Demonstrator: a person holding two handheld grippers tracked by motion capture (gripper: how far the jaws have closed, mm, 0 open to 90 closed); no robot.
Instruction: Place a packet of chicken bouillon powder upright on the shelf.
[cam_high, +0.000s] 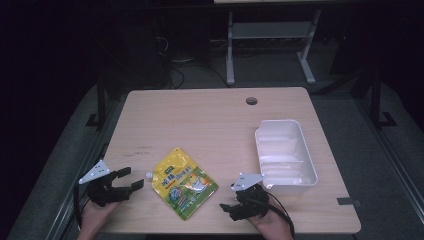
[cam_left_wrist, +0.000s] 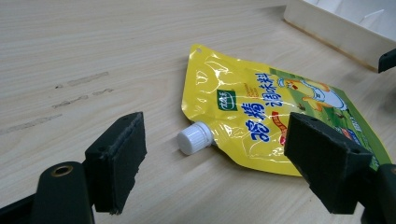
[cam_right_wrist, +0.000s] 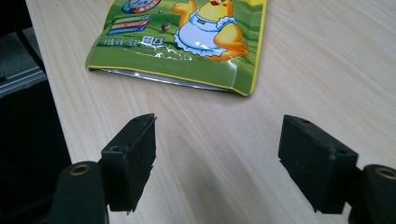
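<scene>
A glossy yellow-green spouted pouch (cam_high: 183, 183) lies flat (white cap (cam_left_wrist: 194, 138) leftward) between the left gripper (cam_high: 131, 179) and right gripper (cam_high: 227, 209), both with jaws apart and empty, near the table's (cam_high: 200, 120) near edge.

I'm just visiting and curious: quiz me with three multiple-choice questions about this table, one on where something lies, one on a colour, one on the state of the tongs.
1. Where does the pouch lie?
A. inside the white tray
B. flat on the table between the two tongs
C. held up in the air

2. What colour is the pouch's screw cap?
A. white
B. red
C. black

3. How do the left tongs and right tongs stand?
A. both shut on the pouch
B. one open, one shut
C. both open, holding nothing

Answers: 1 B, the high view shows it on the table apart from the white tray; 2 A, clear in the left gripper view; 3 C, each pair is spread with only table between.
</scene>
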